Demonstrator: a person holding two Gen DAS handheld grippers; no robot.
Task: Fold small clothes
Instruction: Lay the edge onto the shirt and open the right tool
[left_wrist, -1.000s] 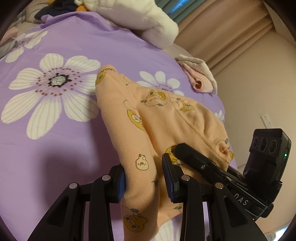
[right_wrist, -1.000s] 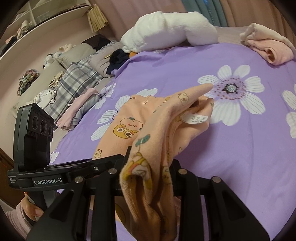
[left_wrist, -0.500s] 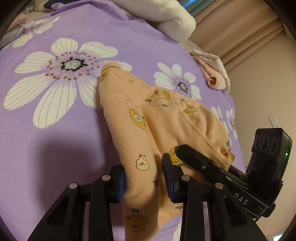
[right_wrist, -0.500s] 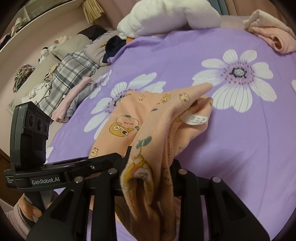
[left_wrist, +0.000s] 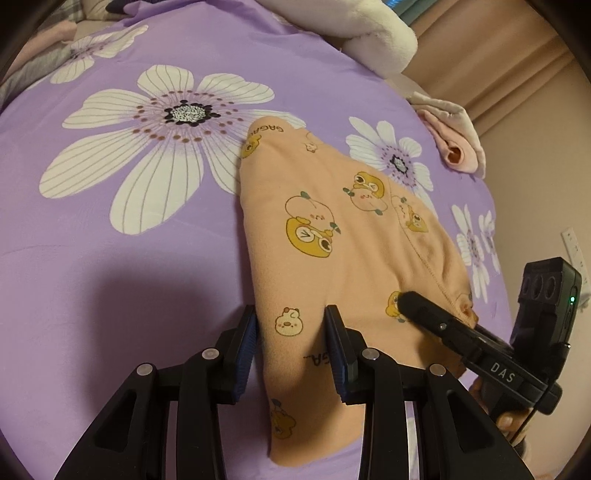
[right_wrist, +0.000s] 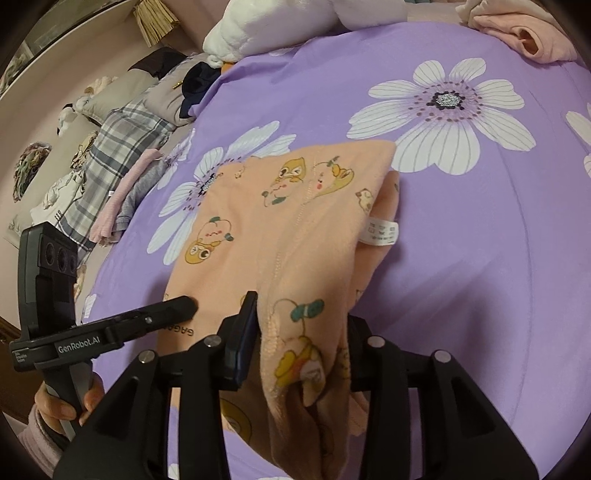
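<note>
A small peach garment (left_wrist: 332, 229) with cartoon animal prints lies folded over on the purple flowered bedsheet (left_wrist: 110, 277). My left gripper (left_wrist: 291, 328) is shut on its near edge. My right gripper (right_wrist: 301, 328) is shut on the other near corner of the garment (right_wrist: 280, 229), where the cloth bunches and hangs between the fingers. A white care label (right_wrist: 382, 234) sticks out on the right side. Each gripper shows in the other's view, the right one (left_wrist: 424, 314) beside the left, the left one (right_wrist: 173, 310) beside the right.
A folded pink garment (left_wrist: 454, 147) lies at the far right edge of the bed, also in the right wrist view (right_wrist: 524, 37). A white plush pillow (right_wrist: 280, 26) is at the head. Plaid and pink clothes (right_wrist: 122, 158) are piled at the left. A wall (left_wrist: 535, 166) is beyond the bed.
Both grippers have come down and forward with the garment. Its raised fold has dropped and now lies spread flat on the sheet.
</note>
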